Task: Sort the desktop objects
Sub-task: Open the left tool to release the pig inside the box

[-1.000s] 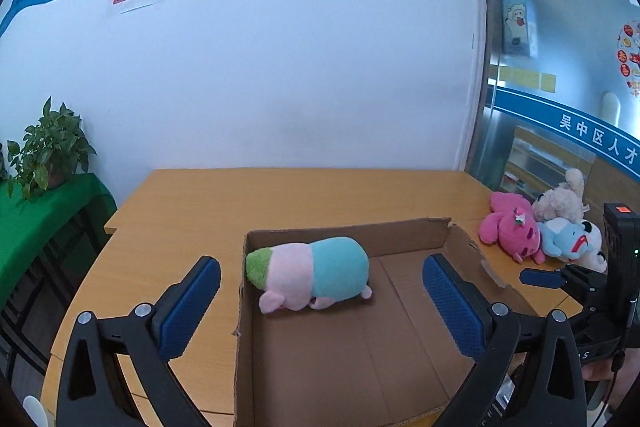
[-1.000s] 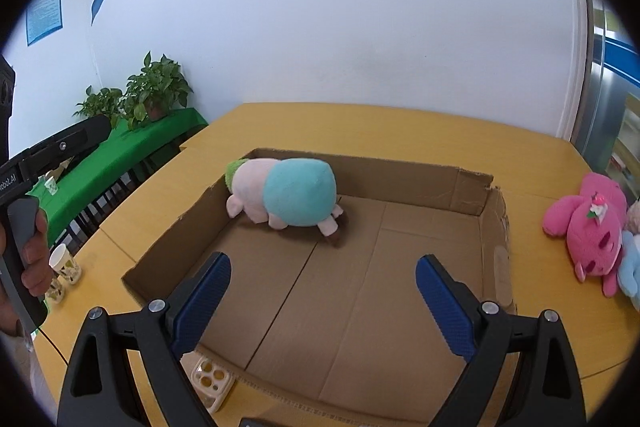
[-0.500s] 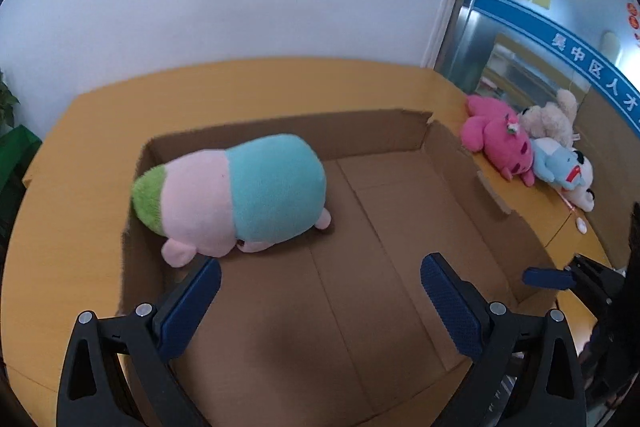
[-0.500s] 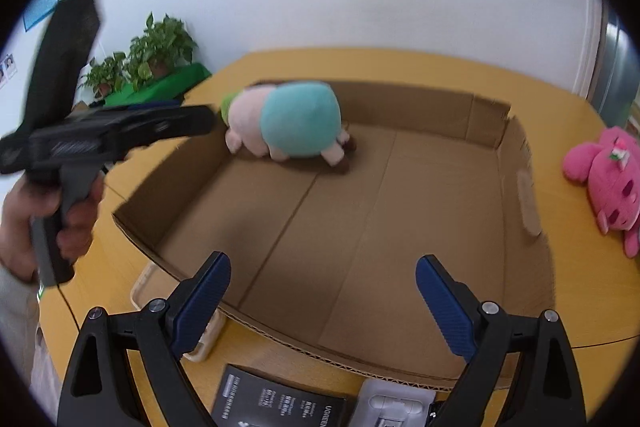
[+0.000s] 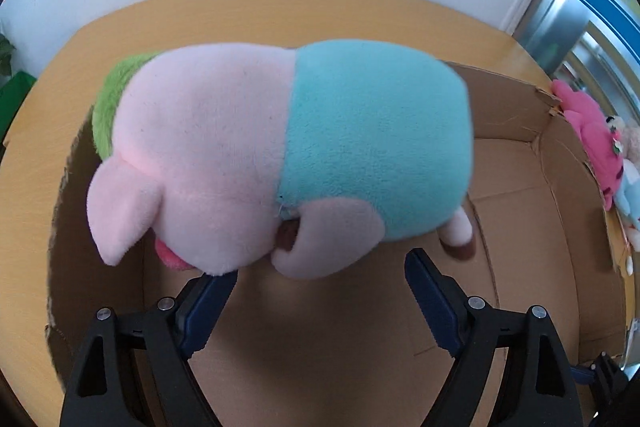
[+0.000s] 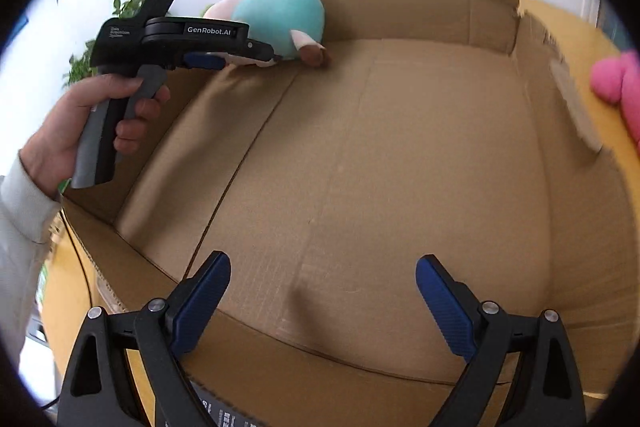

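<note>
A pink, teal and green plush pig point(image 5: 280, 155) lies in the far left corner of a shallow cardboard box point(image 5: 520, 211). My left gripper point(image 5: 320, 291) is open, its blue pads just short of the pig's underside, one on each side. In the right wrist view the pig point(image 6: 280, 15) shows at the box's back wall, with the left gripper point(image 6: 224, 61) reaching at it. My right gripper point(image 6: 322, 299) is open and empty over the near edge of the box point(image 6: 400, 167).
A bright pink plush point(image 5: 592, 135) and a light blue plush point(image 5: 630, 195) lie on the wooden table point(image 5: 36, 155) right of the box. The pink plush point(image 6: 620, 87) also shows in the right wrist view. A potted plant point(image 6: 120, 11) stands behind, left.
My left gripper has moved down and forward into the box, right up to the pig, still open. My right gripper has dropped closer over the box's near edge.
</note>
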A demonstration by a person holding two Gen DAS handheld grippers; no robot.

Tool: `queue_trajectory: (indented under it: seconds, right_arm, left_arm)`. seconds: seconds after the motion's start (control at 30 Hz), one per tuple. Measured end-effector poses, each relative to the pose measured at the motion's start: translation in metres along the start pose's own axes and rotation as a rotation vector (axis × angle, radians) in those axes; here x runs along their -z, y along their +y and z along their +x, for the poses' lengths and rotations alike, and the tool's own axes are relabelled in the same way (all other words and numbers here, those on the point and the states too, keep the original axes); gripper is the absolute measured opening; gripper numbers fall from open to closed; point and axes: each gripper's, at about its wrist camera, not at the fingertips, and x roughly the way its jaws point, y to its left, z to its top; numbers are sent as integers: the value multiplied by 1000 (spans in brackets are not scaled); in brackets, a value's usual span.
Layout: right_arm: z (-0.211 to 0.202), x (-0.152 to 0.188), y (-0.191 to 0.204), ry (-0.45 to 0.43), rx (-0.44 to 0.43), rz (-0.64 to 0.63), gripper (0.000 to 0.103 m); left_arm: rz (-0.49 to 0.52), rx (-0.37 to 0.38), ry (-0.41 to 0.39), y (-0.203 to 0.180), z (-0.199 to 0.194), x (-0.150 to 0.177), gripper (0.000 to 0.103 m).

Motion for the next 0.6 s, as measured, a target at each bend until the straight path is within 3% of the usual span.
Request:
queue_trajectory:
  seconds: [0.3, 0.4, 0.6]
  right_arm:
    - [-4, 1, -1, -11, -13, 3, 95]
    - [-5, 2, -2, -14, -16, 2, 95]
    - [-9, 3, -1, -15, -31, 3, 95]
  left_arm:
    - [-102, 22, 33, 18, 16, -10, 85]
    - [-87, 7, 28, 15, 12, -8, 85]
    - [-22, 15, -47, 8, -41, 10, 85]
